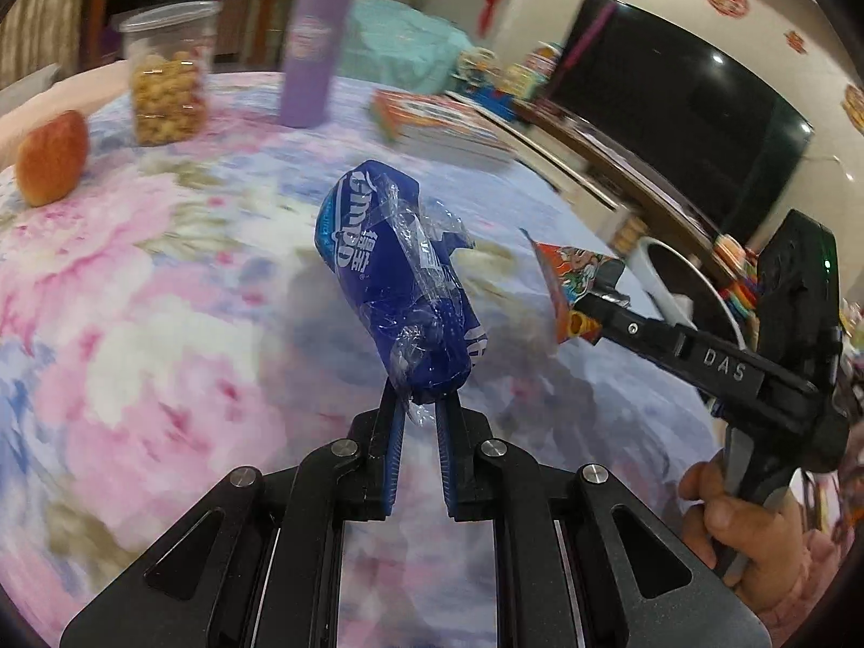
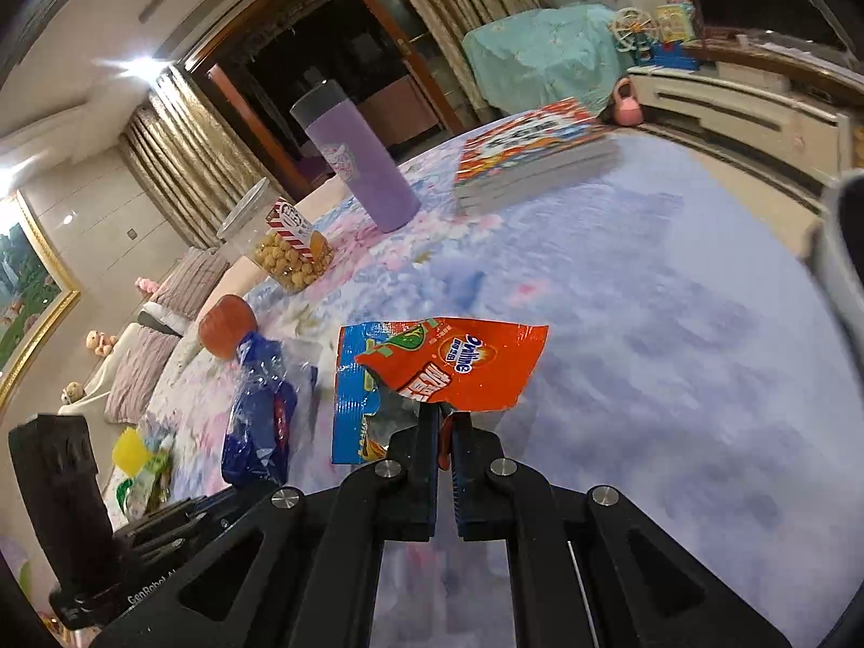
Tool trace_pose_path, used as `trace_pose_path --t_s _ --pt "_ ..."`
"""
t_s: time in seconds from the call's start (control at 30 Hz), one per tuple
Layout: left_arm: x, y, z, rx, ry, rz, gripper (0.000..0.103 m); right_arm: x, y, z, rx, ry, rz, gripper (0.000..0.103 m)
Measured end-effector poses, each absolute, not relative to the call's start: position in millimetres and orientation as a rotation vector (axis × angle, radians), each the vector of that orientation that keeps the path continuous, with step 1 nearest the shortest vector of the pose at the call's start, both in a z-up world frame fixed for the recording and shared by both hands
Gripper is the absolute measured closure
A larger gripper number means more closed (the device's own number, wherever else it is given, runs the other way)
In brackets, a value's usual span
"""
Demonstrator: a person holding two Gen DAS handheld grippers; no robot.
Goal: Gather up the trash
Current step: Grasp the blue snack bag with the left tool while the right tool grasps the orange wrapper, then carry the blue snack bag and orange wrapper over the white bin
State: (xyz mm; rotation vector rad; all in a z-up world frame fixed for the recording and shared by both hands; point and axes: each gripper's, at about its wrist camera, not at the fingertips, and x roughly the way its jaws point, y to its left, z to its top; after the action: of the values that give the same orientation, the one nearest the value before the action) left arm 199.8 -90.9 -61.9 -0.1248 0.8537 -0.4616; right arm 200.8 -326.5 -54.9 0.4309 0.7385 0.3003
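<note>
My left gripper (image 1: pixel 420 405) is shut on a crumpled blue snack wrapper (image 1: pixel 389 281) and holds it above the floral tablecloth (image 1: pixel 162 313). My right gripper (image 2: pixel 444 414) is shut on an orange and blue snack wrapper (image 2: pixel 459 362), also held above the table. The right gripper (image 1: pixel 607 291) with its wrapper (image 1: pixel 567 281) shows at the right of the left wrist view. The blue wrapper (image 2: pixel 259 410) shows at the lower left of the right wrist view. A white bin (image 1: pixel 680 291) stands by the table edge at right.
On the table stand an apple (image 1: pixel 51 159), a clear tub of snacks (image 1: pixel 167 81), a purple tumbler (image 1: pixel 313 48) and a stack of books (image 1: pixel 443 129). A yellow-green wrapper (image 2: pixel 143 464) lies at the table's left edge. A TV and cabinet are behind.
</note>
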Motion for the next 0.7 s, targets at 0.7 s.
trace_pose_path --t_s 0.7 --pt "153 -181 -43 0.048 0.857 -0.585 0.092 98 -406 -37 0.476 0.619 0.141 0.099"
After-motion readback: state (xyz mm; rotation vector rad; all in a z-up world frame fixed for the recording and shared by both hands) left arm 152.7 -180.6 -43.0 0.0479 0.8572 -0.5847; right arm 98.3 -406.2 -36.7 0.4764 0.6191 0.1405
